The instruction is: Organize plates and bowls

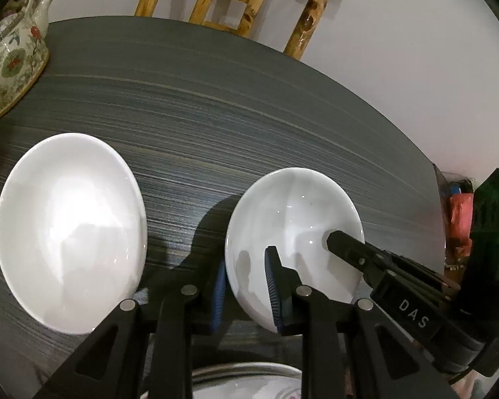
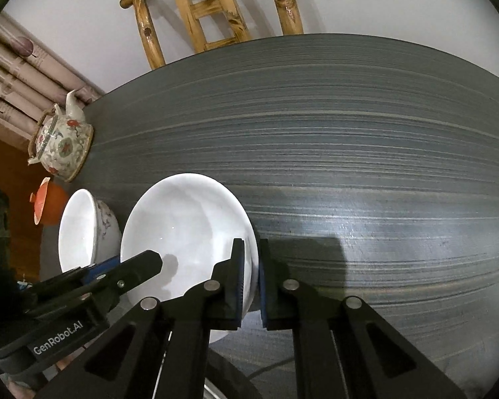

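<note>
Both grippers clamp one white dish: the left gripper (image 1: 246, 286) bites its rim at nine o'clock, the right gripper (image 2: 251, 279) its rim at three o'clock, each with one finger inside and one outside. That shallow white dish (image 1: 292, 219) sits toward the near edge of the dark striped table (image 2: 366, 153).

Glazed rims are slick, so if the hands lift unevenly or pull apart, the dish could slip, tilt, or chip against its neighbour.

A bigger white bowl (image 1: 70, 229) stands just beside it at nine o'clock, the likely stacking spot and the nearest obstacle. At ten o'clock a flowered teapot (image 2: 61, 143) stands well apart, with a small orange pot (image 2: 50, 207) nearer. A bamboo chair (image 2: 213, 13) waits at twelve o'clock.
</note>
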A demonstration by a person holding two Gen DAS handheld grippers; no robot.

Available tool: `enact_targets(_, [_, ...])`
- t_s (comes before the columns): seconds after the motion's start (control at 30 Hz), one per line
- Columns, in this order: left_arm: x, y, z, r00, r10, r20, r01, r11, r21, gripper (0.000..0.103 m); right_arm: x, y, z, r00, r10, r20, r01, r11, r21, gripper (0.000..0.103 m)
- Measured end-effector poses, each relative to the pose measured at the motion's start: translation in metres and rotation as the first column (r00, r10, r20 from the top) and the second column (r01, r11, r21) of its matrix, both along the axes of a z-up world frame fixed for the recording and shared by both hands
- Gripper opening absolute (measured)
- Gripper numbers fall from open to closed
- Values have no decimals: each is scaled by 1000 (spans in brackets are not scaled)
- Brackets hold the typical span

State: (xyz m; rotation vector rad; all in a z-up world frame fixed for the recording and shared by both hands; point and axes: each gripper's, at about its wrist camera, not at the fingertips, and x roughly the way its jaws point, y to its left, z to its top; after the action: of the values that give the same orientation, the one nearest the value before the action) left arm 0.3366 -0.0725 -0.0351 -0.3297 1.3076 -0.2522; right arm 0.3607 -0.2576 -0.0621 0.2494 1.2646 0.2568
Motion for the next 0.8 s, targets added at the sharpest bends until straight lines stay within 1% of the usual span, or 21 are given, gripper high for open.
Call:
enact_targets(0.27, [-20,-3,22,1000,-17,26,17,1000,-4,22,-20,-4,20,1000,-4,29,4,1000,0,9])
enact_targets(0.43, [-38,-9,35,999,-36,36,37,999,-9,22,-41,-11,34,999,-8,47,8,1000,-7,9])
enact_targets(0.6, [-63,-22,46,997,-68,34,69,998,-13,22,-63,-22,43,998,-26,52,26,1000,-9,9])
enact_targets(0.8, [-96,-44,60,993,-106,47,107,994,-17,22,-99,-47,56,995,-67,70,68,998,-7,9])
